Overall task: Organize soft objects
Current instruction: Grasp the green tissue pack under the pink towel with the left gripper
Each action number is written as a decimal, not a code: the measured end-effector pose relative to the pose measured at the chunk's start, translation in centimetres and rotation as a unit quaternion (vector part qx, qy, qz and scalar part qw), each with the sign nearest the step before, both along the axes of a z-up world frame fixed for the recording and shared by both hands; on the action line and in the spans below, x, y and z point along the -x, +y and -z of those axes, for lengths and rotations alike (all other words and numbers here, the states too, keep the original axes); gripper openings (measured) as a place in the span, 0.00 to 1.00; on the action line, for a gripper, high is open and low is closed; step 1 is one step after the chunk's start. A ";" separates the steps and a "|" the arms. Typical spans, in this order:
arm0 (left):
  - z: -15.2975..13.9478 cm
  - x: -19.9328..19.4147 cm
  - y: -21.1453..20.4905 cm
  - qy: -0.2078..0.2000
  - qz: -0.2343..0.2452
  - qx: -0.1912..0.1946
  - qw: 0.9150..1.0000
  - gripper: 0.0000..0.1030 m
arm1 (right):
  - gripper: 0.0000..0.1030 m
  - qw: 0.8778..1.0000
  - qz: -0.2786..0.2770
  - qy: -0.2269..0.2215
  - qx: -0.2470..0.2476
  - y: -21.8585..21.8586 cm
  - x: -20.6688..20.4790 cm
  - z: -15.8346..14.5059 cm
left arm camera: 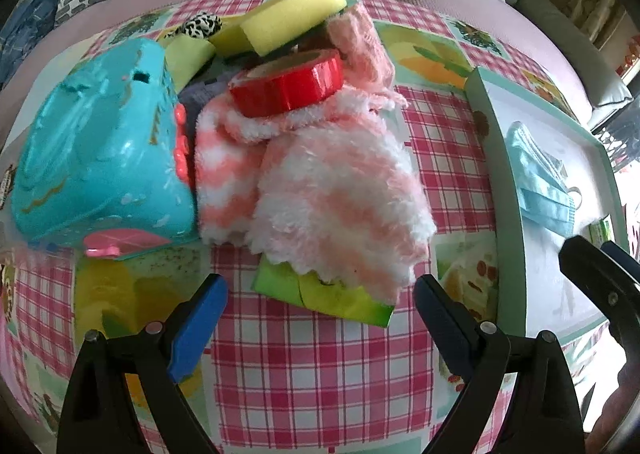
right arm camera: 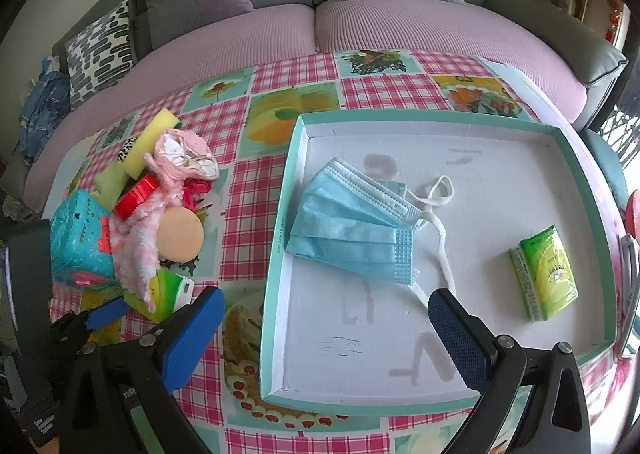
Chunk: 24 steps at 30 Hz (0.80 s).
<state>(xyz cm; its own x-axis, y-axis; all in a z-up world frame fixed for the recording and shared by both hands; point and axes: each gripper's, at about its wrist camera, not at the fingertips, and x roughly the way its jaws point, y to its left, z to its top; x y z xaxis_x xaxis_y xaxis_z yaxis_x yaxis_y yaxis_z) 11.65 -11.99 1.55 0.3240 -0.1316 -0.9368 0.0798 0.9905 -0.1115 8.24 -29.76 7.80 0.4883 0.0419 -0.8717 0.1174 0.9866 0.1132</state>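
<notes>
Left wrist view puts my left tongs (left arm camera: pixel 320 318) wide apart and holding nothing, aimed at the pile. Straight ahead at twelve o'clock lies the pink-and-white sock (left arm camera: pixel 340 194), its fluffy cuff end nearest me and just beyond the fingertips, resting over a green pack (left arm camera: pixel 320 294). Its long axis runs roughly from six to twelve, away from me, so I judge that the jaws as they stand would straddle its width. A red tape roll (left arm camera: pixel 288 84) sits on the sock's far part at about twelve, a blue toy (left arm camera: pixel 100 158) touches the pile at ten, and yellow sponges (left arm camera: pixel 292 18) lie behind. The tray (left arm camera: pixel 486 106) is off at three o'clock. From the right wrist, my right tongs (right arm camera: pixel 324 330) also stand wide and hold nothing, hovering over the tray's near rim (right arm camera: pixel 276 238); a mask (right arm camera: pixel 352 230) lies inside at twelve and a green pack (right arm camera: pixel 548 274) at two. The pile sits at ten o'clock from there, well apart, so I reckon that the left tongs are the nearer for the sock, with the tray as the likely drop.
</notes>
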 end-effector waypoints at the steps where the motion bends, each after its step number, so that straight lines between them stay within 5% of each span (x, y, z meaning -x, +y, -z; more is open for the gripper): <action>1: 0.1 -0.2 -0.1 -0.002 -0.002 -0.001 1.000 0.92 | 1.00 1.000 0.001 0.000 0.000 0.0 0.0 0.0; 16: 0.4 -2.0 -0.6 -0.018 -0.010 -0.015 1.000 0.91 | 1.00 1.000 0.004 0.004 -0.003 -0.1 0.0 0.1; 20: -0.4 -1.0 -0.2 -0.029 0.005 0.005 1.000 0.69 | 1.00 1.000 0.003 0.005 -0.002 0.0 0.0 0.2; 24: -0.5 -0.8 -0.4 -0.026 0.018 0.019 0.999 0.69 | 1.00 1.000 0.004 0.006 -0.001 0.0 0.0 0.2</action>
